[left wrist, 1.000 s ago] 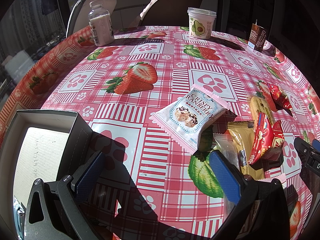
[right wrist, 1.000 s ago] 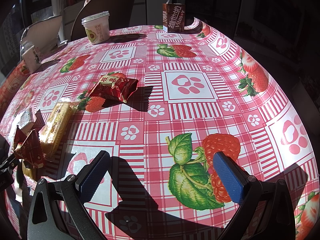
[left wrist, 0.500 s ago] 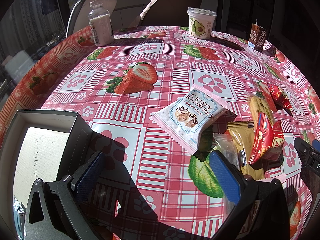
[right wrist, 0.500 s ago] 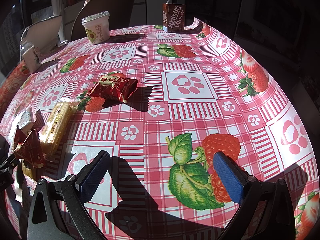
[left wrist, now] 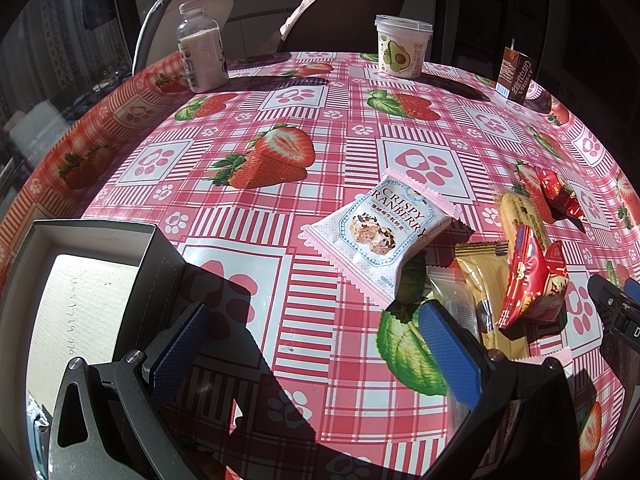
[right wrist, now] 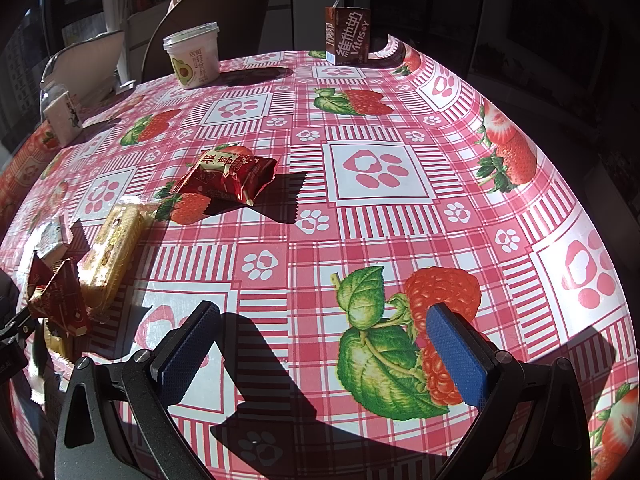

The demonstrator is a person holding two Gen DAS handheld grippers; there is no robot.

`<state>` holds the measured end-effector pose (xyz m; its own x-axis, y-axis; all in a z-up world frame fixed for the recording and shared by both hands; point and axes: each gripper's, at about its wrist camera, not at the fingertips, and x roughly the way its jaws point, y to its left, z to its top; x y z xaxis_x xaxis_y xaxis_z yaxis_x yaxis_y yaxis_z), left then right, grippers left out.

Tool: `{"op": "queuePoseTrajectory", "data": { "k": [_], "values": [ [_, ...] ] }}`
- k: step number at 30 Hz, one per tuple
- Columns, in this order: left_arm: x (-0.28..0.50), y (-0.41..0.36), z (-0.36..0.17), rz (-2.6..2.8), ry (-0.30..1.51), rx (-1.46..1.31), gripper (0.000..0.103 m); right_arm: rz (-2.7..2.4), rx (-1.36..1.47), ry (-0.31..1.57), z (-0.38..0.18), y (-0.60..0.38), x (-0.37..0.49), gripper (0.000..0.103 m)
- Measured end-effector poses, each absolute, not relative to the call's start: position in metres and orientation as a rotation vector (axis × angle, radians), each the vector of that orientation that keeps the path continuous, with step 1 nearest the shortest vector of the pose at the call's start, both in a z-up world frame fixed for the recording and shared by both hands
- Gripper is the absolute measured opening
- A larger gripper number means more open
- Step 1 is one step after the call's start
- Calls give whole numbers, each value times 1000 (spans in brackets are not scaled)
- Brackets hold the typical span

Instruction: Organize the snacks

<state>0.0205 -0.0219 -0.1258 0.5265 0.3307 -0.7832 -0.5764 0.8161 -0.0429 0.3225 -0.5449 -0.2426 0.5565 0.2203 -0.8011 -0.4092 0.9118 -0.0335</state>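
The right gripper (right wrist: 320,348) hovers with blue-padded jaws spread wide, empty, over the red-checked strawberry tablecloth (right wrist: 380,168). A shiny red foil snack packet (right wrist: 228,176) lies mid-table. By the far edge stand a white avocado-print yogurt cup (right wrist: 194,58) and a brown drink carton (right wrist: 347,36).

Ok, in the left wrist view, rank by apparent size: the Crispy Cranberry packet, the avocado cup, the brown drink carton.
1. Crispy Cranberry packet, clearly largest, though nearest the camera.
2. Avocado cup.
3. Brown drink carton, smallest, partly in shadow at the far edge.
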Motion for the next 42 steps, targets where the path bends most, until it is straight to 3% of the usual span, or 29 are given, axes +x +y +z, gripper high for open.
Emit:
{"op": "queuePoseTrajectory", "data": {
  "k": [42],
  "values": [
    [18, -21, -121, 552, 857, -317, 103, 375, -226, 909, -243, -545, 322, 103]
  ]
}}
